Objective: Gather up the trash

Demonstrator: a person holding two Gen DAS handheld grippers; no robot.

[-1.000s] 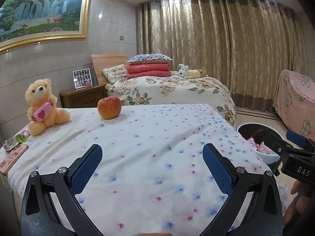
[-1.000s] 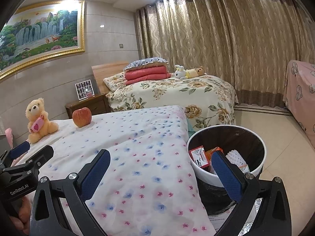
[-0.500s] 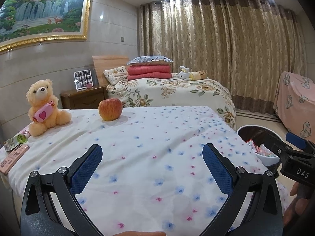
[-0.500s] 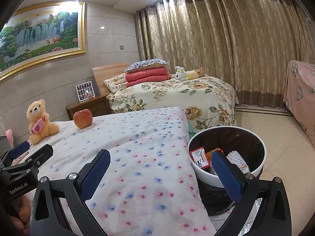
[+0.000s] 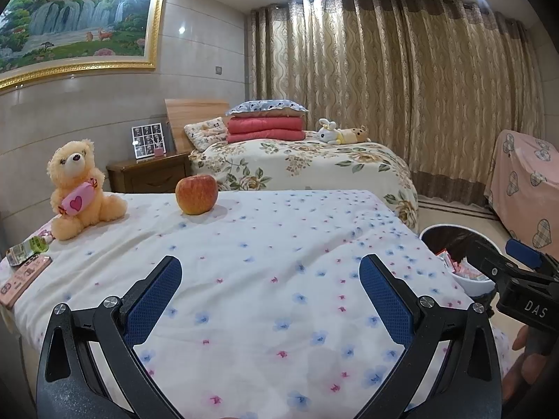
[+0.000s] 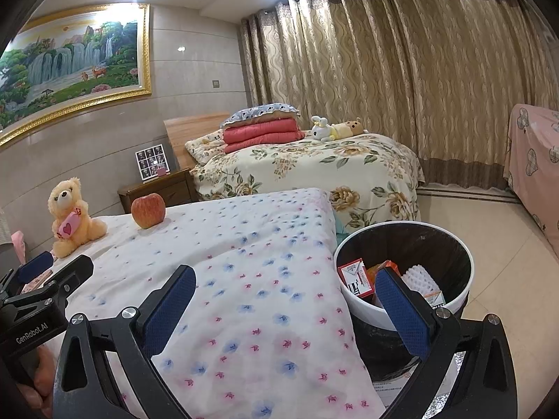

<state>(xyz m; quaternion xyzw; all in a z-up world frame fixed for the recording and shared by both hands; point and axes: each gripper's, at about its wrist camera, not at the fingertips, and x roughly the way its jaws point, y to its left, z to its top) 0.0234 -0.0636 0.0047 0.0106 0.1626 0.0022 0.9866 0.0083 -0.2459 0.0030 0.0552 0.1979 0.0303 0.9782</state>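
Note:
A white-rimmed trash bin point(image 6: 457, 244) with a black liner stands on the floor by the bed's right corner, holding a red-and-white box point(image 6: 356, 276) and other wrappers. In the left wrist view the bin point(image 5: 443, 230) shows at the right. A green wrapper point(image 5: 28, 248) and a pink flat packet point(image 5: 22, 279) lie at the bed's left edge. My left gripper point(image 5: 270, 279) hangs open over the flowered sheet, empty. My right gripper point(image 6: 284, 291) is open and empty too, with one finger over the sheet and the other over the bin.
A teddy bear point(image 5: 75, 188) and a red apple point(image 5: 195, 193) sit on the near bed point(image 5: 279, 244). A wooden nightstand point(image 5: 150, 174) and a second floral bed point(image 5: 307, 164) lie behind. Tiled floor point(image 6: 489, 216) spreads right of the bin. A pink covered piece of furniture point(image 5: 524, 181) stands at the far right.
Both views have shifted only slightly; the scene sits a little lower in frame. Both grippers stay open and empty.

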